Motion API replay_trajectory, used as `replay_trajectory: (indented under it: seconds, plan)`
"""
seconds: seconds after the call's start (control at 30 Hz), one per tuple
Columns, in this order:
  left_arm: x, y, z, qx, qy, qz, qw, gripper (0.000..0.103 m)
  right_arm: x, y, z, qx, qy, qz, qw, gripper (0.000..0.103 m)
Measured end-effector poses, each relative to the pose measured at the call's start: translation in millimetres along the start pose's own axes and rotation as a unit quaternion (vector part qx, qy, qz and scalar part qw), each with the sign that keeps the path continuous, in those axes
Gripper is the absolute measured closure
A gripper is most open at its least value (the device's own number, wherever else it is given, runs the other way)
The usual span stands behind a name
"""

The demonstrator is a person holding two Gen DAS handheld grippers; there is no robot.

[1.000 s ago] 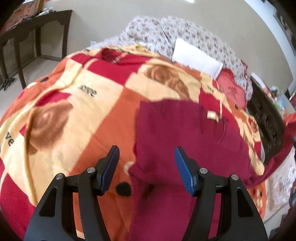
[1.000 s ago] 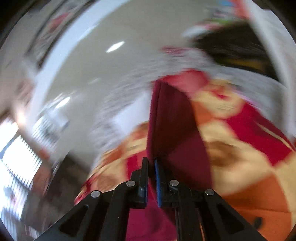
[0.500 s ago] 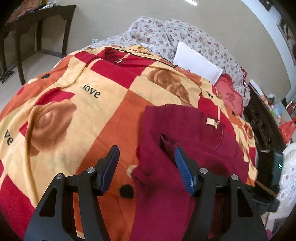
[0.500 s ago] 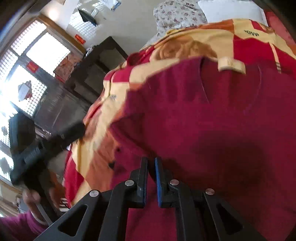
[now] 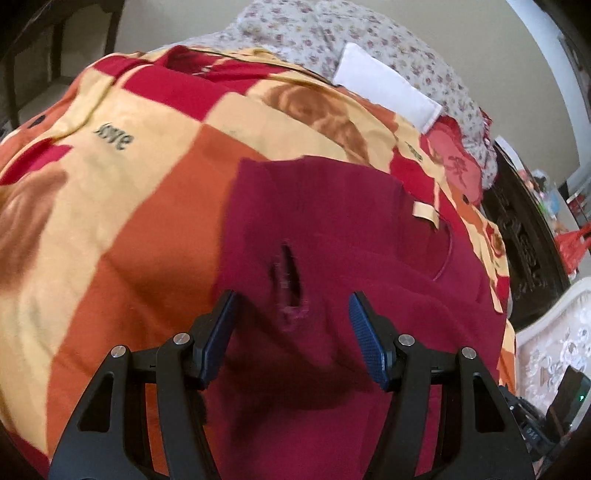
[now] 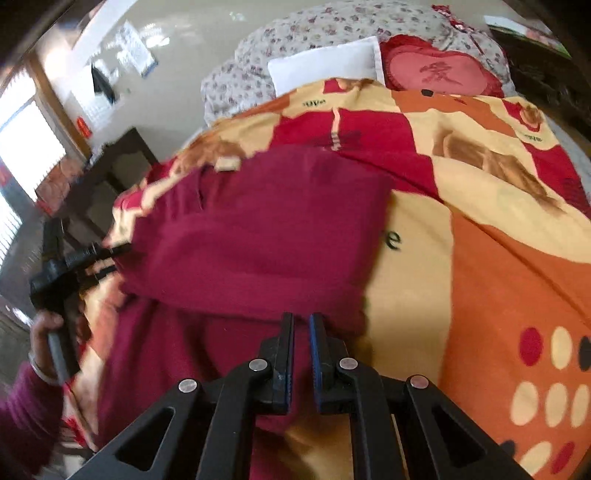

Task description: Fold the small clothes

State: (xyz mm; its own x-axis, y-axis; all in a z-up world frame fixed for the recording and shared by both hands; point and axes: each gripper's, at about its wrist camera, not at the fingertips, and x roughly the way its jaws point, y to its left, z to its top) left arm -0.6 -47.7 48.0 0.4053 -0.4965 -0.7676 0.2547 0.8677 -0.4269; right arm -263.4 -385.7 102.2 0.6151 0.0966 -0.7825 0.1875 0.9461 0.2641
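Note:
A dark maroon garment lies on the patterned blanket, with a tan neck label and a folded-over flap ending in a small opening. My left gripper is open, its jaws on either side of that fold, just above the cloth. In the right wrist view the same garment lies folded across the bed. My right gripper is shut, with a thin edge of maroon cloth between its pads. The left gripper's handle shows at the left there.
An orange, red and cream blanket covers the bed. A white pillow, floral pillows and a red heart cushion lie at the head. Dark wooden furniture stands at the bed's right side.
My right gripper has carried a flap of the garment over and laid it down across the body. My left gripper has moved forward over the fold, still open.

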Motion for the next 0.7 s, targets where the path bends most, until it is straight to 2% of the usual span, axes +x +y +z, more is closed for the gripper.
replay_trajectory:
  seconds: [0.1, 0.2, 0.33, 0.4, 0.47, 0.53, 0.57, 0.7]
  plan:
    - [-1, -7, -1, 0.016, -0.002, 0.011, 0.9998, 0.041, 8, 21, 5, -0.059, -0.010, -0.040, 0.997, 0.096]
    - [-1, -9, -2, 0.025, -0.001, 0.024, 0.9994, 0.041, -1, 23, 3, -0.083, -0.010, -0.044, 0.996, 0.096]
    - [5, -4, -3, 0.023, 0.004, 0.036, 0.9991, 0.041, -11, 13, 11, -0.041, -0.037, -0.007, 0.998, 0.096]
    - [9, -1, -6, 0.019, 0.006, 0.041, 0.9990, 0.041, -7, 6, 18, -0.016, -0.047, -0.007, 0.999, 0.096]
    - [12, -1, -9, 0.018, 0.008, 0.049, 0.9986, 0.041, 17, 0, 21, 0.004, -0.019, 0.005, 1.000, 0.095]
    - [11, -1, -11, 0.021, 0.007, 0.051, 0.9985, 0.041, 46, -2, 10, 0.015, 0.043, 0.005, 0.999, 0.095]
    - [9, -2, -11, 0.025, 0.005, 0.051, 0.9984, 0.041, 50, -1, 2, 0.018, 0.055, 0.017, 0.998, 0.095]
    - [12, -1, -10, 0.030, 0.009, 0.050, 0.9982, 0.041, 37, -2, -19, 0.043, 0.040, 0.041, 0.997, 0.095]
